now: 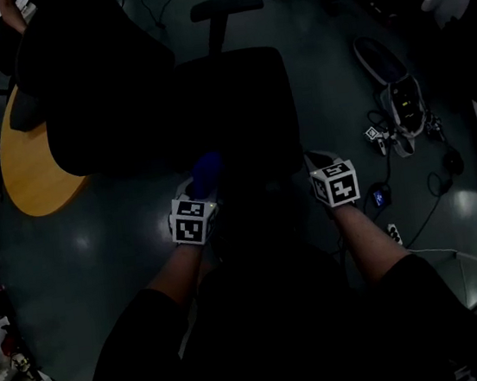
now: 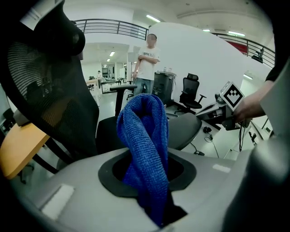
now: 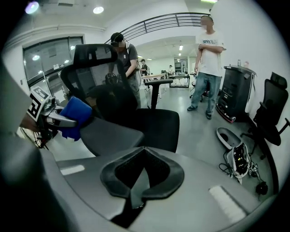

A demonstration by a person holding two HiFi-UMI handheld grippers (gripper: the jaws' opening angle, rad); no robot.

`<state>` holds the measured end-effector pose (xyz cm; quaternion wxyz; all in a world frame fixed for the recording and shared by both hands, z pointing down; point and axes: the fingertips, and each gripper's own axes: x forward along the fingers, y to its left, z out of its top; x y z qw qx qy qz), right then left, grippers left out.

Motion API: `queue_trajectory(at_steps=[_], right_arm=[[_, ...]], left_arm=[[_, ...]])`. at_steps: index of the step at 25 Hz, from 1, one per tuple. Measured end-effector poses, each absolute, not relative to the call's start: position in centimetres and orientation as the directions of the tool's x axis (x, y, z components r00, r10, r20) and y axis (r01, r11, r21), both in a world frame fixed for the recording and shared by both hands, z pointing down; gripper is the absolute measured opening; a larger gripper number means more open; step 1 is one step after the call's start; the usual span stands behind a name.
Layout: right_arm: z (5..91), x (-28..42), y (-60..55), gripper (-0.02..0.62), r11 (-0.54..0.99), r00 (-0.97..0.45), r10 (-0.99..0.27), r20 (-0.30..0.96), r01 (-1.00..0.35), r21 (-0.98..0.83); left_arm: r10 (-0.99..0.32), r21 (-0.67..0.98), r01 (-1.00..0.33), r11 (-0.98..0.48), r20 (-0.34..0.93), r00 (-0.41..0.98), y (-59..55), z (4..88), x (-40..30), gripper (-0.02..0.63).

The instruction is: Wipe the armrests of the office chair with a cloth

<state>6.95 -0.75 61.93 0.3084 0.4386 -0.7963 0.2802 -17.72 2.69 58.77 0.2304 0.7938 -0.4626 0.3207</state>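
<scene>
Well, the blue cloth (image 2: 145, 149) is pinched in the left gripper (image 2: 148, 179). Its jaws are closed on the cloth's bottom end, and the rest stands up in a soft fold. From the head view the cloth (image 1: 207, 174) sits at the left side of the office chair (image 1: 244, 97), right by the edge of its dark pad — I cannot tell if it touches. One armrest (image 1: 225, 6) sticks up on a post at the far side of the seat, well apart from the cloth.

The right gripper (image 3: 139, 179) is on the other side of the chair. Its jaws are pressed together with nothing in them.

A second chair (image 1: 94, 82) with a mesh back stands to the left, beside a round wooden table (image 1: 31, 169). On the floor (image 1: 309, 63) to the right lies an open bag (image 3: 238, 158) with some gear in it and cables around it — too small to tell what. Two people (image 3: 208, 63) stand farther back in the room.
</scene>
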Motion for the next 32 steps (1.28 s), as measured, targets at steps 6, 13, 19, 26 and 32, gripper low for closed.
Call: queue_trajectory(at_steps=[6,13,19,26,32], right_arm=[[61.4,6.7,-0.6,0.0,0.472,-0.454,-0.532,0.715,-0.86,-0.196],[61.5,6.6,-0.6,0.0,0.491,-0.475,-0.535,0.698,-0.848,-0.201],[61.5,6.6,-0.6,0.0,0.486,-0.497,-0.53,0.687,-0.842,-0.235],[61.3,5.9,-0.2,0.0,0.494,-0.514,-0.519,0.683,-0.832,-0.251],[61.0,5.3,0.1,0.0,0.509,-0.53,-0.508,0.679,-0.821,-0.26]], left_arm=[[-0.596,0.028,-0.887,-0.461,0.731,0.332,2.7,58.6,-17.0,0.126],[-0.578,-0.022,-0.869,-0.495,0.754,0.31,3.0,58.1,-15.8,0.124],[-0.541,0.0,-0.84,-0.543,0.765,0.349,3.5,57.6,-12.9,0.125],[-0.466,0.039,-0.749,-0.662,0.761,0.452,4.5,57.2,-6.2,0.126],[-0.446,0.046,-0.725,-0.687,0.761,0.471,4.4,57.2,-4.2,0.126]])
